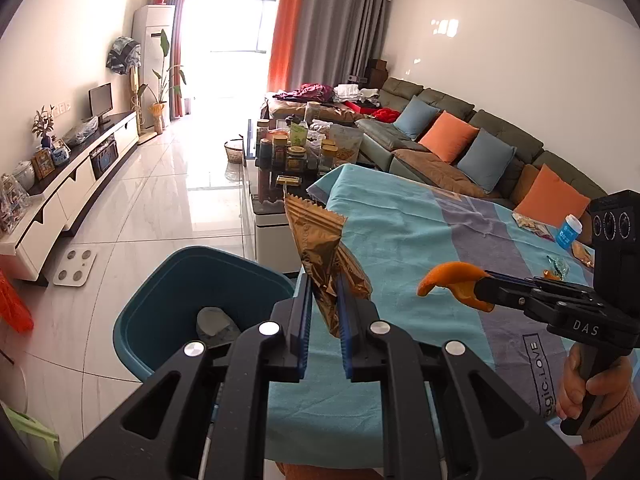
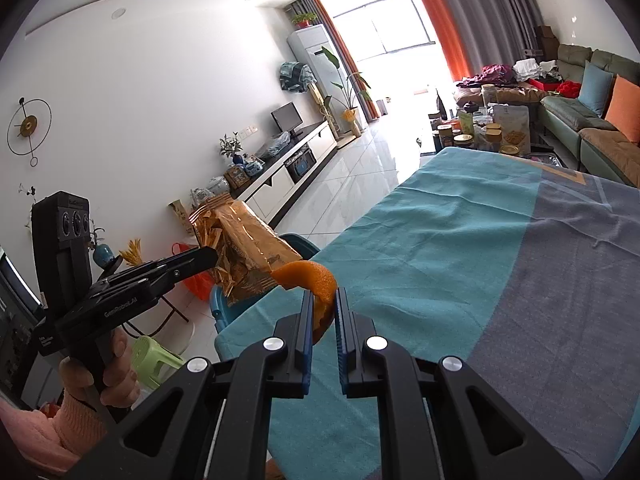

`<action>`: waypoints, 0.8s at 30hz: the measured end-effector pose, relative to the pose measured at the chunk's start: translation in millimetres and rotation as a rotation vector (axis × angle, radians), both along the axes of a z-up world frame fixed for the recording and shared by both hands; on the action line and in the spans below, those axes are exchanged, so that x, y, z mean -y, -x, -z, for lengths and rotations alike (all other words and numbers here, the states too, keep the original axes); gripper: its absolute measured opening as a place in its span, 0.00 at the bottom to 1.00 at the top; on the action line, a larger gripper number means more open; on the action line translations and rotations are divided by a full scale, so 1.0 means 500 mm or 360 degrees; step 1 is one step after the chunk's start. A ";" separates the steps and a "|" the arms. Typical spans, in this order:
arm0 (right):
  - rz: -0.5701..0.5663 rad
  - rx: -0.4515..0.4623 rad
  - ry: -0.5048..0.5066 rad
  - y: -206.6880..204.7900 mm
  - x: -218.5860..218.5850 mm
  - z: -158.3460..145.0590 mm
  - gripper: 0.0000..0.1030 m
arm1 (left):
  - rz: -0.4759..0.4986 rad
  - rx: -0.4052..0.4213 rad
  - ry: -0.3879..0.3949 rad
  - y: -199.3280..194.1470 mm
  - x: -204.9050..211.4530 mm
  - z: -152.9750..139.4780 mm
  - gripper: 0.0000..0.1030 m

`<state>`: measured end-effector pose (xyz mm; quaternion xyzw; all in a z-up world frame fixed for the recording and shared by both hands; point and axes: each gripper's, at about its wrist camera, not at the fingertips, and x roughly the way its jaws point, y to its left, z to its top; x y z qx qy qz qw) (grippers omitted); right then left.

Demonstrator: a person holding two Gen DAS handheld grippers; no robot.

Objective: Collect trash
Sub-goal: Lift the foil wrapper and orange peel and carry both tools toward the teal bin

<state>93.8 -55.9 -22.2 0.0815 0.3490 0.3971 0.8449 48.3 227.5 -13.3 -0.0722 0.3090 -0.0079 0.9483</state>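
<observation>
Left wrist view: left gripper [image 1: 325,300] at the lower middle of the frame, jaws clamped on a golden snack wrapper [image 1: 320,248] standing up between the blue pads. Just left of it, lower left of the frame, a blue trash bin [image 1: 160,300] on the white floor, with a grey lump inside. At the right, right gripper [image 1: 478,290] clamped on a curved orange peel [image 1: 448,276], above the teal and grey tablecloth [image 1: 420,220]; a hand [image 1: 592,384] on its handle in the lower right corner. Far right on the cloth, a small blue bottle [image 1: 568,232] and some scraps. Right wrist view: right gripper [image 2: 324,312] at the lower middle, jaws pressed on the orange peel [image 2: 312,276], above the near edge of the tablecloth [image 2: 460,240]. At the left, left gripper [image 2: 210,258] holding the golden snack wrapper [image 2: 248,248]; a hand [image 2: 108,380] with pink sleeve in the lower left. Only a rim of the blue trash bin [image 2: 304,246] visible behind the wrapper.
</observation>
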 end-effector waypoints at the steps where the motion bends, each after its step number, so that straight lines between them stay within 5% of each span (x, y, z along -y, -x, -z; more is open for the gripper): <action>1: -0.0006 0.0002 0.0003 0.000 -0.004 0.000 0.09 | -0.0008 0.0001 -0.0003 0.001 -0.003 0.000 0.12; 24: -0.0093 -0.0020 0.0010 -0.015 -0.056 -0.002 0.09 | -0.0139 -0.0016 -0.0032 0.003 -0.068 0.007 0.12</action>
